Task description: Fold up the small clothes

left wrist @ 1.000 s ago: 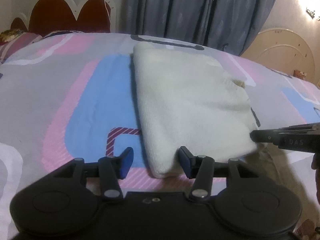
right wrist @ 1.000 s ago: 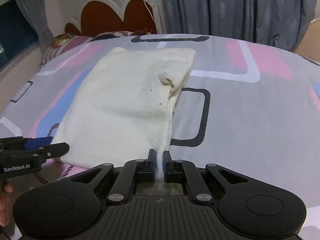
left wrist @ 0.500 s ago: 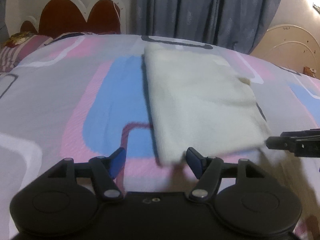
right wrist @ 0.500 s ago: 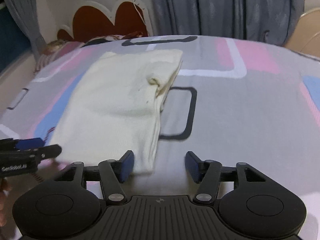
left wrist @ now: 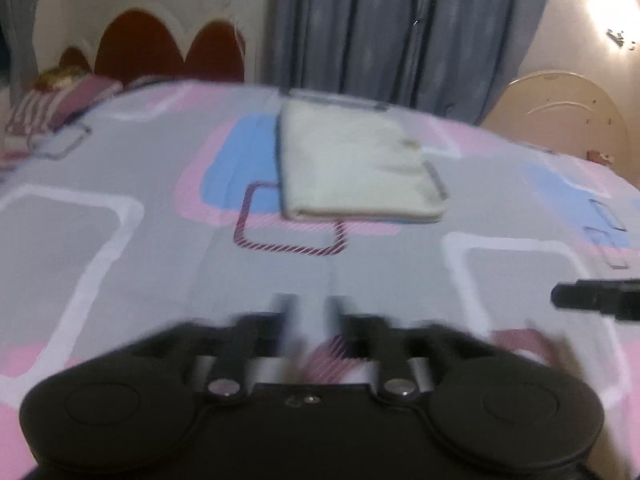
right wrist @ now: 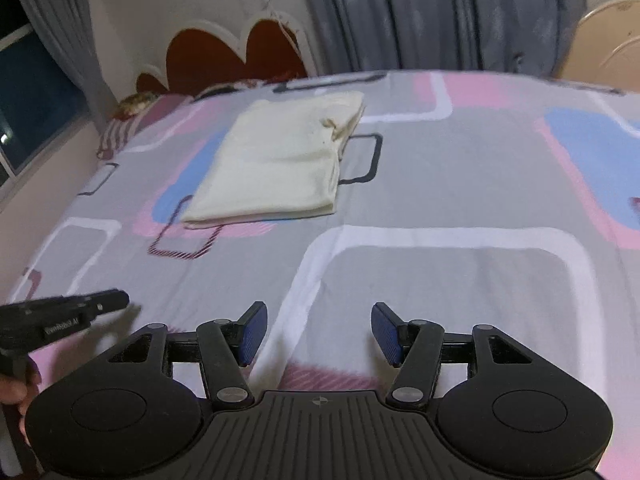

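Observation:
The cream garment [left wrist: 352,172] [right wrist: 280,160] lies folded into a flat rectangle on the patterned bed sheet [right wrist: 440,280], well ahead of both grippers and touched by neither. My right gripper [right wrist: 318,332] is open over bare sheet, its jaws still widening a little and nothing between its blue pads [right wrist: 252,332]. My left gripper [left wrist: 310,312] is blurred by motion. Its fingers stand drawn almost together, with only a thin strip of sheet showing between them and no cloth there. Each gripper's tip also shows from the side in the other's view: the right gripper [left wrist: 592,300] and the left gripper [right wrist: 100,304].
A red and white scalloped headboard [right wrist: 236,56] and a striped pillow [right wrist: 120,128] are at the far left. Grey curtains [right wrist: 440,12] hang behind the bed. A cream arched panel [left wrist: 560,116] stands at the far right. A person's hand [right wrist: 16,388] holds the left gripper.
Both grippers have drawn back from the garment. The right one let go of the garment's near edge and opened. The left one's jaws, wide before, now stand close together. The garment stays flat.

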The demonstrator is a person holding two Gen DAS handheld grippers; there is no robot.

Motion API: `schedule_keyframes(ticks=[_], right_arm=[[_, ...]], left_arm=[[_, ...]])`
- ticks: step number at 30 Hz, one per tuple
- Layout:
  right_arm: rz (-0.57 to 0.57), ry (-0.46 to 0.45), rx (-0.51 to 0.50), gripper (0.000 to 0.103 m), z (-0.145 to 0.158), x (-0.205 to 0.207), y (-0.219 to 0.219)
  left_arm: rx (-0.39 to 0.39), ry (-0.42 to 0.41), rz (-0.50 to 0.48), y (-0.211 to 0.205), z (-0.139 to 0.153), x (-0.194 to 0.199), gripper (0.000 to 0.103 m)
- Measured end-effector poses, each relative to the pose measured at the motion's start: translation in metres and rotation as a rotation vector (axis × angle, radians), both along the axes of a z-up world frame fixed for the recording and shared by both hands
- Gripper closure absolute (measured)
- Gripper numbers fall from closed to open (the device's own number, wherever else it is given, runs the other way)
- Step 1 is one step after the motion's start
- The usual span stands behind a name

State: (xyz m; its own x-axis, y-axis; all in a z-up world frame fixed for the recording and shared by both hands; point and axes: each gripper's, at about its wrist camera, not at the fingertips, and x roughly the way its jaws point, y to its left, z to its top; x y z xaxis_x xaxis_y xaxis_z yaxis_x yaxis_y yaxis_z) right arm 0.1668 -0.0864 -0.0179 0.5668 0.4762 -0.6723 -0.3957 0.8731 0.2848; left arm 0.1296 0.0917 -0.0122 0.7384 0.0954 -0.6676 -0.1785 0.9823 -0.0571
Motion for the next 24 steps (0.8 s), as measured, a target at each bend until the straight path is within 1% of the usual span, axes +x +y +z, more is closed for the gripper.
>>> schedule_keyframes(ticks=[1,2,3,4,5,7,8,11,13,16,20,24], right_arm=[[-0.011,-0.012,0.002,0.022,0.006,-0.014,-0.003],[-0.032,-0.026,-0.008,0.008,0.012,-0.025,-0.006],[-0.055,-0.055,-0.021,0.000,0.018,-0.039,-0.008],[-0.058,-0.074,-0.030,0.000,0.023,-0.049,-0.010],[-0.055,-0.083,-0.036,0.000,0.027,-0.059,-0.012],[-0.057,-0.101,-0.048,0.000,0.035,-0.077,-0.016],[-0.059,-0.117,-0.055,0.000,0.038,-0.084,-0.018],[-0.064,-0.162,-0.073,0.000,0.050,-0.106,-0.026],[-0.067,-0.182,-0.085,0.000,0.057,-0.119,-0.031],[-0.066,-0.197,-0.064,0.000,0.061,-0.136,-0.041],[-0.063,-0.212,-0.053,0.000,0.068,-0.154,-0.047],[-0.055,-0.247,-0.056,0.000,0.077,-0.165,-0.047]], left_arm=[[0.034,-0.027,0.012,-0.010,0.009,-0.011,0.007],[0.066,-0.058,0.011,-0.020,0.016,-0.022,0.008],[0.097,-0.075,0.007,-0.030,0.023,-0.032,0.008],[0.108,-0.075,0.003,-0.036,0.028,-0.039,0.008],[0.102,-0.066,0.003,-0.042,0.032,-0.046,0.008],[0.055,-0.067,0.000,-0.049,0.038,-0.060,0.008],[0.051,-0.074,-0.003,-0.053,0.041,-0.065,0.009],[0.087,-0.109,0.000,-0.067,0.051,-0.087,0.009],[0.090,-0.140,0.003,-0.075,0.059,-0.104,0.009],[0.108,-0.174,0.005,-0.083,0.068,-0.120,0.009],[0.122,-0.187,0.009,-0.086,0.074,-0.129,0.009],[0.121,-0.217,0.011,-0.086,0.081,-0.137,0.009]])
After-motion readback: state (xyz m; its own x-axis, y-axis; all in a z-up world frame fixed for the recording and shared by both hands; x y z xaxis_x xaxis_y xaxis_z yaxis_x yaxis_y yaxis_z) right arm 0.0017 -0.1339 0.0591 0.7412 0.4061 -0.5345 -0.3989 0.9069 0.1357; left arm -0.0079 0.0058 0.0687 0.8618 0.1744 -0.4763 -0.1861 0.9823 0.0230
